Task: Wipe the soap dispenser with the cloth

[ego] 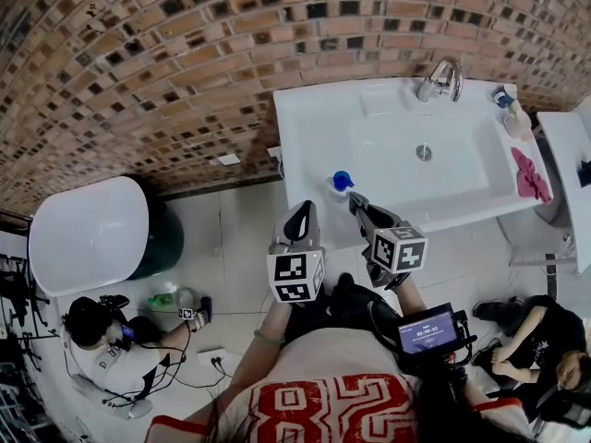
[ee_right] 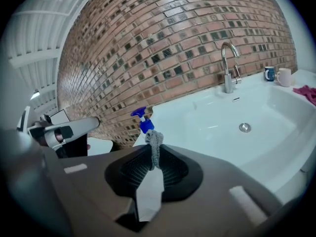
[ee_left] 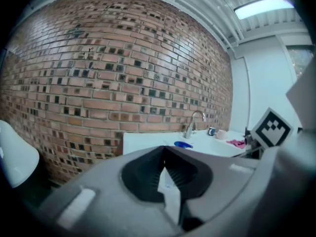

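Observation:
The soap dispenser (ego: 342,182) has a blue pump top and stands on the front left corner of the white sink (ego: 314,118). In the right gripper view the soap dispenser (ee_right: 142,121) is just beyond the jaw tips. My right gripper (ego: 355,200) is shut on a small grey cloth (ee_right: 154,149), which sticks up between the jaws close to the dispenser. My left gripper (ego: 302,209) is held in front of the sink, left of the dispenser, with its jaws together and nothing in them. From the left gripper view the dispenser (ee_left: 183,144) shows as a blue shape on the sink edge.
A faucet (ego: 441,81) stands at the sink's back by the brick wall. A mug (ego: 503,97), a pale bottle (ego: 517,120) and a pink cloth (ego: 529,175) lie at the sink's right end. A white rounded tub (ego: 88,233) stands at left. People crouch on the floor at both lower corners.

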A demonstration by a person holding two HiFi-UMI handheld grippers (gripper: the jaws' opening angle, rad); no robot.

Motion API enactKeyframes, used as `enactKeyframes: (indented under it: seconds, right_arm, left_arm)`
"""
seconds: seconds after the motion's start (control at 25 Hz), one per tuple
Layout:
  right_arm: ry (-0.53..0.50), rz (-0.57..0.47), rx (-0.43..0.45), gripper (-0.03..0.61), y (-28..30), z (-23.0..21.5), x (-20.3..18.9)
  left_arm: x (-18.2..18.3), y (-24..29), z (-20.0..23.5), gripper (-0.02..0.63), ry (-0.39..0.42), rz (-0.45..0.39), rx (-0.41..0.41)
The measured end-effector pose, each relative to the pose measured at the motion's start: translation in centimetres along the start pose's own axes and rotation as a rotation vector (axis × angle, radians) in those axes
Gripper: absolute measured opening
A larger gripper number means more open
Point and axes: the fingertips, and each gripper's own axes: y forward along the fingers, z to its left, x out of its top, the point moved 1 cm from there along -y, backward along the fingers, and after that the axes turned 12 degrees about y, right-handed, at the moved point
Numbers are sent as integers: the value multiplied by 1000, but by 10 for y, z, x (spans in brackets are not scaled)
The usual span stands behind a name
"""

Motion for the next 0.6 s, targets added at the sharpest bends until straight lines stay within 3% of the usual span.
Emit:
enactKeyframes:
  seconds: [0.2,0.6]
  right_arm:
    - [12,21,41,51,3,16,12]
    - [64,14,4,51,3,1,17]
  left_arm:
    - [-1,3,2,2,-12,-2,8]
    - [0,1,16,2,-21,-5,34]
